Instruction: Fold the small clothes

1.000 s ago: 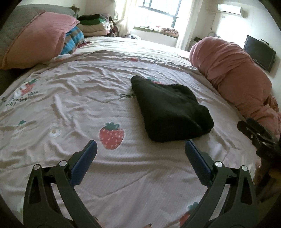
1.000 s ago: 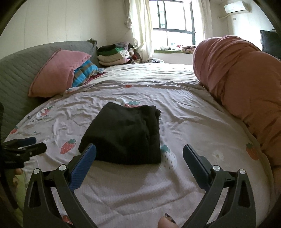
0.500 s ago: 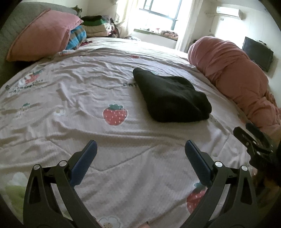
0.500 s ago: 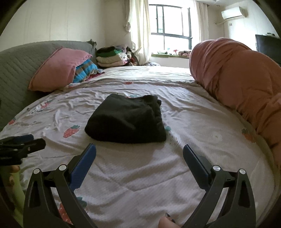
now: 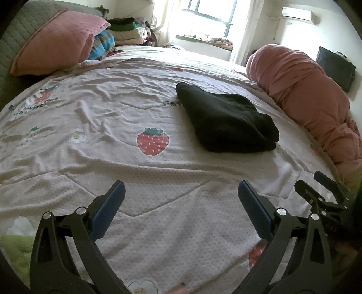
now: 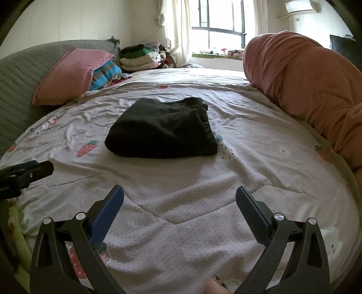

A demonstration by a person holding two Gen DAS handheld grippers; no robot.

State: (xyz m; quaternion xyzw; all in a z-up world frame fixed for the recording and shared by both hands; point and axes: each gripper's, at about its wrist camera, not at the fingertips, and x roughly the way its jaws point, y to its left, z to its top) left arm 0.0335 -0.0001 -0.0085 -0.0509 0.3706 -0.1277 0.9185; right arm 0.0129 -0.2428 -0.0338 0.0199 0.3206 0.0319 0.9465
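Surroundings, left to right in the left wrist view: grey quilted headboard [image 5: 20, 29] at 10 o'clock, pink pillow [image 5: 56, 43] leaning on it, striped blue cloth [image 5: 103, 46] tucked just beside the pillow, stack of folded clothes [image 5: 126, 31] at 11 o'clock, window [image 5: 210, 13] at 12, rolled pink duvet [image 5: 303, 95] along the bed's right edge at 2 o'clock, dark screen [image 5: 334, 65] on the wall behind it.

Task item: folded black garment [image 5: 226, 122] lies flat on the strawberry-print sheet [image 5: 113, 113], at about 1 o'clock from the left gripper [image 5: 181, 205], well apart from it. From the right gripper [image 6: 179, 208] it sits at 12 o'clock, slightly left [image 6: 163, 129]. Bare sheet between grippers and garment, path unobstructed.

Tongs: both spread wide, empty, hovering over the sheet. Right gripper shows at the 4 o'clock edge of the left view [image 5: 323, 194]; left gripper at 9 o'clock of the right view [image 6: 25, 171].

Containers: nothing to report; the clothes stack rests on the bed's far corner.

Versus 0.5 s ago: garment unmoved, same fold. Left camera sits a little closer to it, right camera likewise. Jaw spread unchanged on both.
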